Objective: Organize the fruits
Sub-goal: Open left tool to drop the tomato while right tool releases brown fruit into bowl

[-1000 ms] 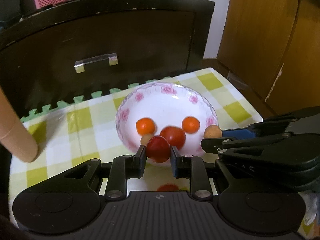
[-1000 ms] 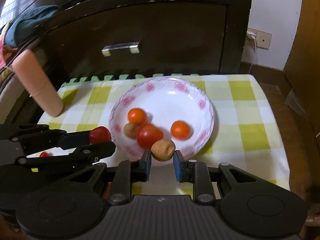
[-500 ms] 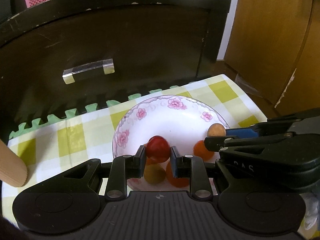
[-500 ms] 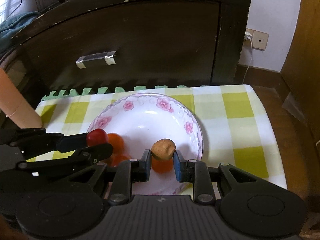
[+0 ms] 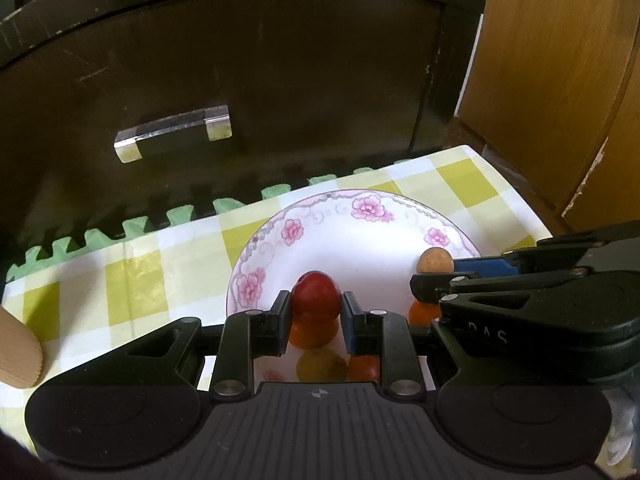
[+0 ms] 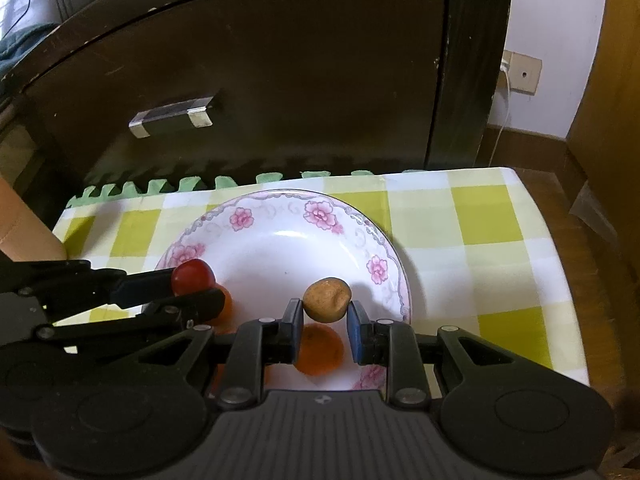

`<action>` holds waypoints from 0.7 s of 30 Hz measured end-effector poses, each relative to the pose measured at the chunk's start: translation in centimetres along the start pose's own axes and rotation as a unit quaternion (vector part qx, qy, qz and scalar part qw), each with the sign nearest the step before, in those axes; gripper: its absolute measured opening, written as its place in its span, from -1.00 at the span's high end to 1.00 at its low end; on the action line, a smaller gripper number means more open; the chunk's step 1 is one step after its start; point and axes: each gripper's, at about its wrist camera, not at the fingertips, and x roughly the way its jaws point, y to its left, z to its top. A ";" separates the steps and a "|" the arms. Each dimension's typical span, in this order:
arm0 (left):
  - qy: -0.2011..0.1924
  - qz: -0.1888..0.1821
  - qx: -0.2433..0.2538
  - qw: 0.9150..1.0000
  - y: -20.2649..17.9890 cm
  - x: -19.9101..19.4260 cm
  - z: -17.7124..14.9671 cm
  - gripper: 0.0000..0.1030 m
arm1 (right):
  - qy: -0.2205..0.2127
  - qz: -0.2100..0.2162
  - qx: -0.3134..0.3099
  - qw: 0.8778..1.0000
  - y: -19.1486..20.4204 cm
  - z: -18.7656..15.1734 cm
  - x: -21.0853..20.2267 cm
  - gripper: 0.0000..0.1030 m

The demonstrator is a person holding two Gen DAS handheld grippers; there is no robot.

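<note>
Both hand-held grippers moved forward, now over flowered bowl (image 6: 280, 248); drop comes next, likely.

Left hand-held gripper (image 5: 316, 314) pinches red cherry tomato (image 5: 316, 296), smooth, shiny, round, at bowl's 9 o'clock.

Right hand-held gripper (image 6: 325, 322) pinches brown fruit (image 6: 327, 299), dull, lumpy, near 5 o'clock.

Orange tomatoes (image 6: 320, 350) underneath.

Checked cloth on table (image 6: 460, 216).

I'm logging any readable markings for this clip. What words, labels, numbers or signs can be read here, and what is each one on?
"PAS": raised letters on the black body of the right gripper, seen from the left wrist view; possibly part of a longer word, the rest is hidden.
A small round crosshair mark on each gripper's ribbed base; a symbol, not text.
The flowered bowl, the checked cloth and the dark cabinet carry no readable text.
</note>
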 end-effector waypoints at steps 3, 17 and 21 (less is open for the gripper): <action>0.001 0.001 0.000 1.000 0.1 0.2 0.2 0.39 | 0.000 0.004 0.004 1.000 -0.2 0.3 0.2 0.52; 0.008 0.003 -0.019 1.000 0.6 0.6 0.4 0.26 | 0.002 0.018 0.029 0.999 -0.6 0.4 0.7 0.51; 0.006 0.004 -0.027 1.000 0.9 0.4 0.5 0.23 | -0.002 0.019 0.030 0.999 -0.5 0.6 0.5 0.51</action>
